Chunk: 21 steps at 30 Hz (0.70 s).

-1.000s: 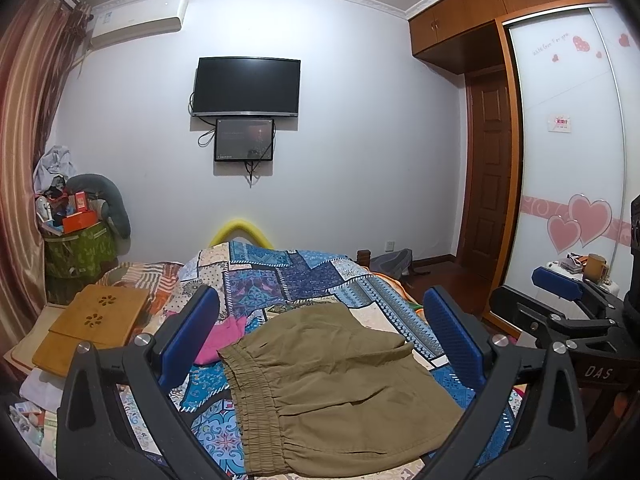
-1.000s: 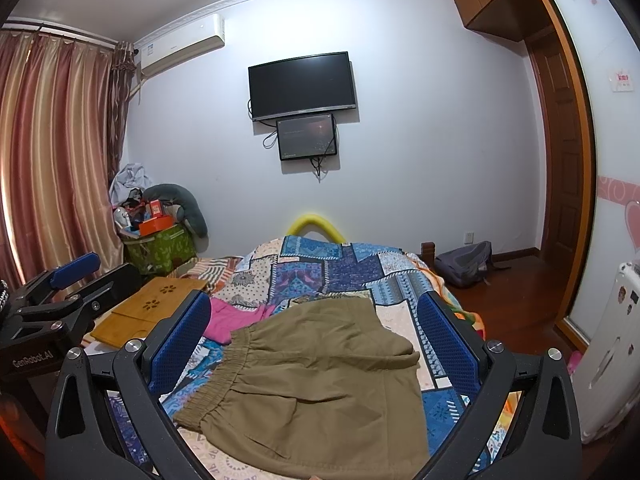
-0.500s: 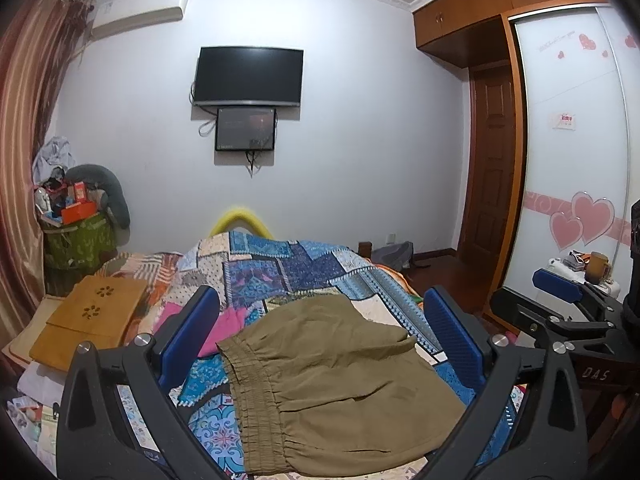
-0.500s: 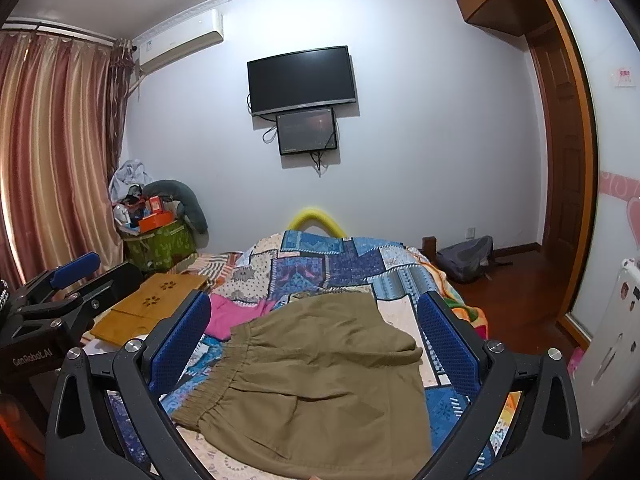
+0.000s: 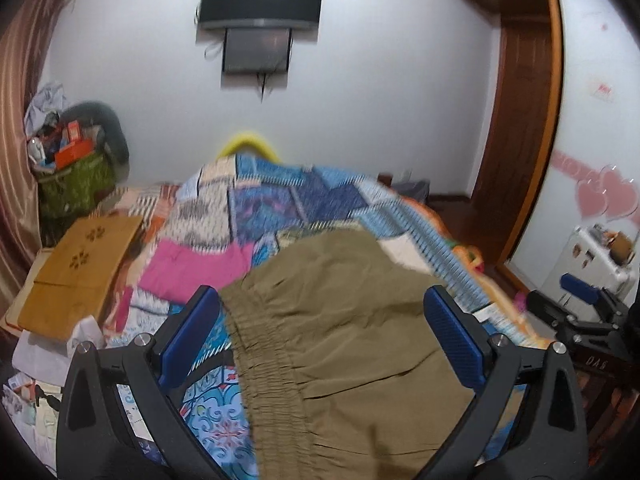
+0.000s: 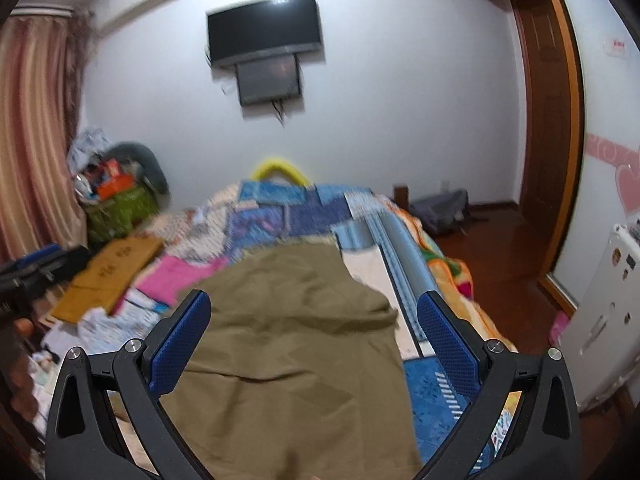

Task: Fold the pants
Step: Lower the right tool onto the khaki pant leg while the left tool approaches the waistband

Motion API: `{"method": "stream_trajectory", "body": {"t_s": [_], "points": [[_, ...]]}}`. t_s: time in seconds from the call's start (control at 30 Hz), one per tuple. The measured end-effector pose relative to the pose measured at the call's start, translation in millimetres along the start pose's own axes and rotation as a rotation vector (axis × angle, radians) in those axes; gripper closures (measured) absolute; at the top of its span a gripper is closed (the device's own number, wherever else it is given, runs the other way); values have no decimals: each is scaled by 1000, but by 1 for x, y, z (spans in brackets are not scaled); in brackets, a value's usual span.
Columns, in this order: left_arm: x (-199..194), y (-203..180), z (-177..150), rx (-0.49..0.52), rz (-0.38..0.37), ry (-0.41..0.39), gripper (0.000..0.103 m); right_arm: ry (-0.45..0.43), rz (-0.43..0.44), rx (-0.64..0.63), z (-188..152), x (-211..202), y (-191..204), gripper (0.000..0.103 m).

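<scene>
both tongs, left (image 5: pixel 322 334) and right (image 6: pixel 314 330), have dipped closer over the pants (image 5: pixel 344 344).

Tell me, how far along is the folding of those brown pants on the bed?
Barely begun. Done: the olive pants lie spread on the patchwork quilt, rumpled, with no neat fold visible. In hand: nothing; the left tongs and right tongs are both open above the cloth, gripping nothing. Left: grasping the fabric and making every fold.

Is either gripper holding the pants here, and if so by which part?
Nothing is held. Both the left gripper and right gripper are open above the pants.
</scene>
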<state>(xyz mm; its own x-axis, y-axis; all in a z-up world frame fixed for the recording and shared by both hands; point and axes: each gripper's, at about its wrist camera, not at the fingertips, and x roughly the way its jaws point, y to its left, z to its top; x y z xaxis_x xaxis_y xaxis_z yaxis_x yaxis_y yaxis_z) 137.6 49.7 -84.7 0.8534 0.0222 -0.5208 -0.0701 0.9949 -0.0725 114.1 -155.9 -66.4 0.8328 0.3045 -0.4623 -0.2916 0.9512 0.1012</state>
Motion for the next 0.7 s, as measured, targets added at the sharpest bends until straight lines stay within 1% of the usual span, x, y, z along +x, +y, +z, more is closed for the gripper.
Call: {"method": "stream_trajectory", "body": {"t_s": [0.13, 0.27, 0.33, 0.43, 0.57, 0.67, 0.7], "points": [[43, 15, -14, 36, 65, 76, 0, 102, -23, 2, -13, 36, -16, 1], [90, 32, -31, 74, 141, 216, 0, 202, -54, -16, -24, 70, -35, 1], [108, 39, -39, 76, 136, 276, 0, 246, -62, -31, -28, 89, -45, 1], [132, 51, -52, 52, 90, 376, 0, 317, -61, -68, -37, 110, -54, 1], [150, 56, -64, 24, 59, 464, 0, 425, -43, -93, -49, 143, -66, 1], [161, 61, -68, -12, 25, 513, 0, 484, -9, -71, -55, 161, -76, 5], [164, 63, -69, -23, 19, 519, 0, 501, 7, -64, -56, 167, -79, 9]]}}
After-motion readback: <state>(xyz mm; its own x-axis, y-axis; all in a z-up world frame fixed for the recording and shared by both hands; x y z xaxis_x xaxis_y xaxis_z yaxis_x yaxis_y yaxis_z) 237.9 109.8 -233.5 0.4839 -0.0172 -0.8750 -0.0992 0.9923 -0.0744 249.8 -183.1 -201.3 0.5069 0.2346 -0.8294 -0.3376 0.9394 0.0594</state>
